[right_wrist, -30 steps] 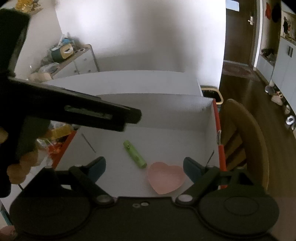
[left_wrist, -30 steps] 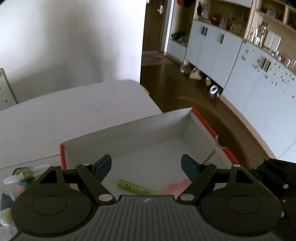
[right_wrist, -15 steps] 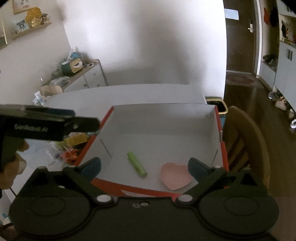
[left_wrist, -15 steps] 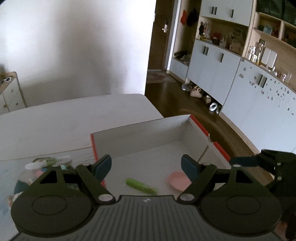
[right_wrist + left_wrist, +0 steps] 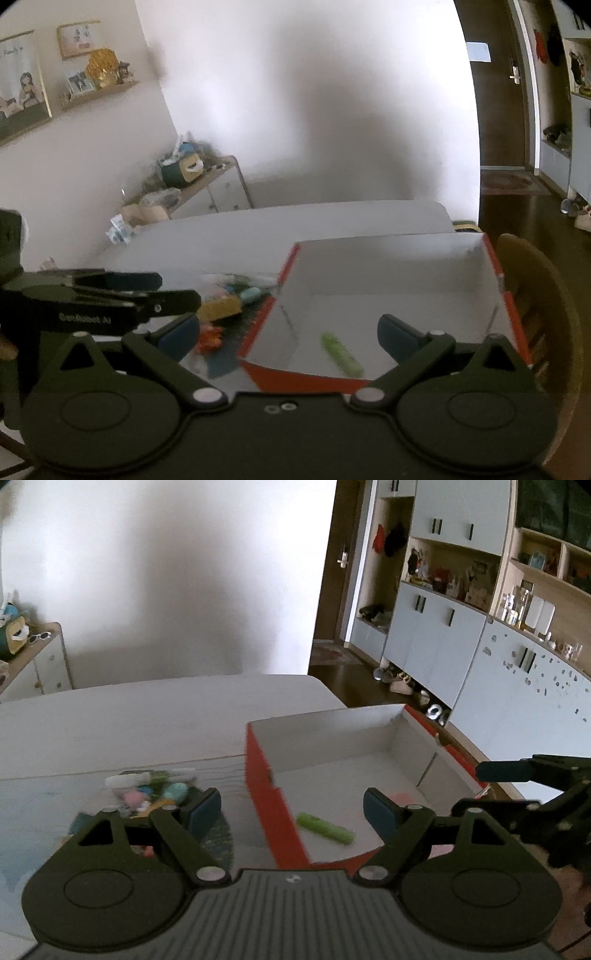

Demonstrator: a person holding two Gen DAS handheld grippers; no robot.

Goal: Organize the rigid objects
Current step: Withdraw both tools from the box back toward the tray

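A box (image 5: 325,731) with red outside walls and a white inside stands on the table. In it lie a green tube (image 5: 325,828) and a pink heart-shaped dish (image 5: 400,796), which the right finger partly hides. Left of the box sits a pile of small colourful objects (image 5: 147,794). My left gripper (image 5: 291,812) hovers open over the box's near left wall, holding nothing. My right gripper (image 5: 288,336) stands wide open before the box (image 5: 369,258), with the green tube (image 5: 341,353) beyond its fingers. The pile (image 5: 225,306) lies to its left. The dish is hidden in the right wrist view.
The white table (image 5: 147,716) stretches behind the box and pile. A wooden chair (image 5: 546,295) stands right of the box. Light blue cupboards (image 5: 436,646) line the right wall, and a low cabinet (image 5: 221,184) stands at the back left.
Both grippers have drawn back and up from the box. The left one has swung left, bringing the pile into view. The right jaws have widened.
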